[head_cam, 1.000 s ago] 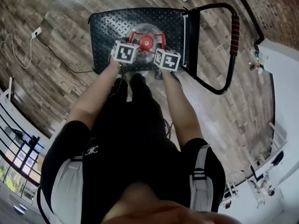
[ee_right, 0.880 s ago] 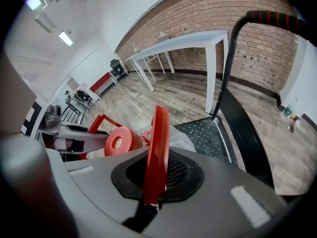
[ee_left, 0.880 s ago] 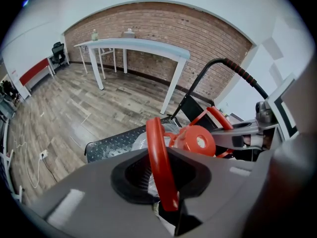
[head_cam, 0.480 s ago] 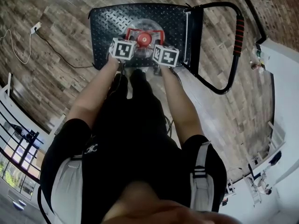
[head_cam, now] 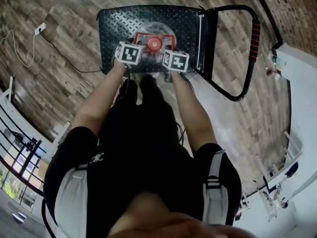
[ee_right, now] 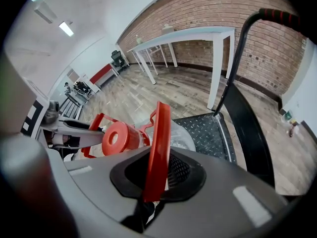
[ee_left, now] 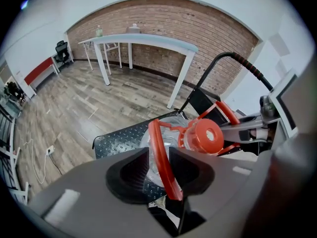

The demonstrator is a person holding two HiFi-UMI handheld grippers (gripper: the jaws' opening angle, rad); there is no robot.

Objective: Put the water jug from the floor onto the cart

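The clear water jug with its red cap (head_cam: 153, 43) stands on the black checker-plate cart deck (head_cam: 114, 29). My left gripper (head_cam: 133, 47) is at the cap's left. Its jaws are opening, and the jug's red left handle loop (ee_left: 161, 157) lies loose between the pads, with a gap on the left side. My right gripper (head_cam: 169, 51) is at the cap's right, shut on the other red handle loop (ee_right: 159, 143). The cap (ee_left: 207, 135) (ee_right: 119, 138) shows in both gripper views. The jug's base is hidden.
The cart's black push bar with its red grip (head_cam: 251, 38) rises at the deck's right end. A white table (ee_left: 148, 41) stands by the brick wall. A white cable and plug (head_cam: 37, 33) lie on the wood floor to the left. My legs stand right behind the deck.
Both grippers and the jug have sunk slightly toward the deck. The left gripper's cube has edged a little away from the cap.
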